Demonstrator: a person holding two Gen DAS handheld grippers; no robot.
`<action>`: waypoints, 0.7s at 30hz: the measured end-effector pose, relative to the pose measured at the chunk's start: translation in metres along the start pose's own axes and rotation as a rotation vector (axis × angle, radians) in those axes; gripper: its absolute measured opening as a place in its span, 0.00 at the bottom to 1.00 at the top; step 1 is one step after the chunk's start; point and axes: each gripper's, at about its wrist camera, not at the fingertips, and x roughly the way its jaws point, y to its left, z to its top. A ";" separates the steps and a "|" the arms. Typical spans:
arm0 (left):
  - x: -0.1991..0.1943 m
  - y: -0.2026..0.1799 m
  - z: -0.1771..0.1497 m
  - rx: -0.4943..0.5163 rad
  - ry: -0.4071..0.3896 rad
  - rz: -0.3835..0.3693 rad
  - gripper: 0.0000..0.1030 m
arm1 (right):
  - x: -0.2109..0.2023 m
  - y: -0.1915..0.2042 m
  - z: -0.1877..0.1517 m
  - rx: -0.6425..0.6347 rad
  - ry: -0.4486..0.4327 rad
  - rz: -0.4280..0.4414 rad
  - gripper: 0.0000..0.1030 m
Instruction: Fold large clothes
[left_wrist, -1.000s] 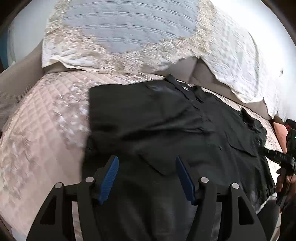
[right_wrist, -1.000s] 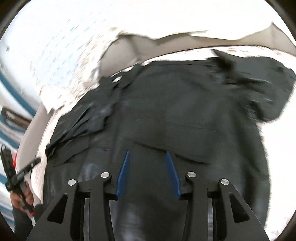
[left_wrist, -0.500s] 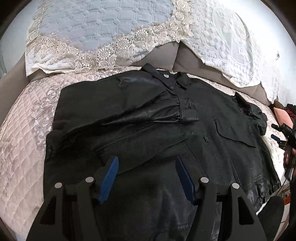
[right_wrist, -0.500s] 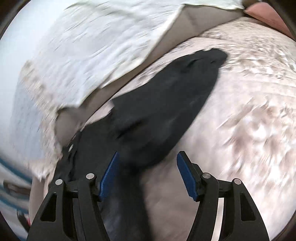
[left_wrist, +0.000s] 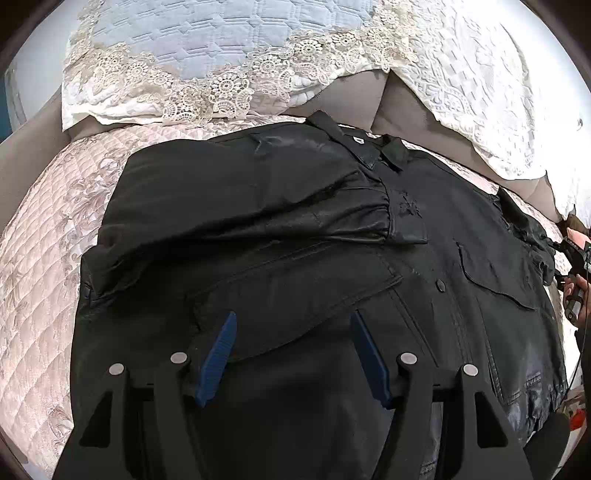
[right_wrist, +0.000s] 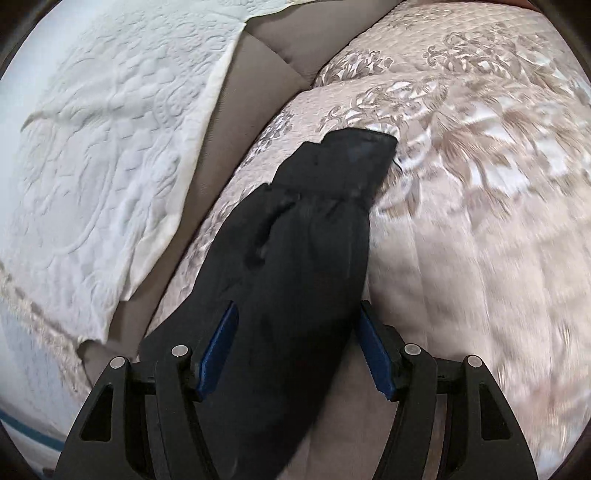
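The right gripper (right_wrist: 295, 343) sits over the outstretched sleeve (right_wrist: 295, 258), which runs straight ahead between its jaws to the cuff (right_wrist: 351, 155) on the quilt (right_wrist: 480, 221). The jaws have just been narrowing, but the pads do not visibly pinch the cloth. The left gripper (left_wrist: 291, 354) hangs half open and empty above the jacket (left_wrist: 461, 221), whose other sleeve (left_wrist: 258, 210) lies folded across the chest, below the collar (left_wrist: 369, 146).
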 end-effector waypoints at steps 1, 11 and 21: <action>0.000 0.001 0.000 -0.004 -0.001 0.000 0.64 | 0.000 0.001 0.002 -0.009 0.004 -0.017 0.41; -0.014 0.010 0.001 -0.025 -0.032 -0.030 0.64 | -0.078 0.114 -0.024 -0.309 -0.067 0.169 0.02; -0.039 0.031 -0.004 -0.070 -0.078 -0.057 0.64 | -0.072 0.292 -0.203 -0.753 0.227 0.452 0.21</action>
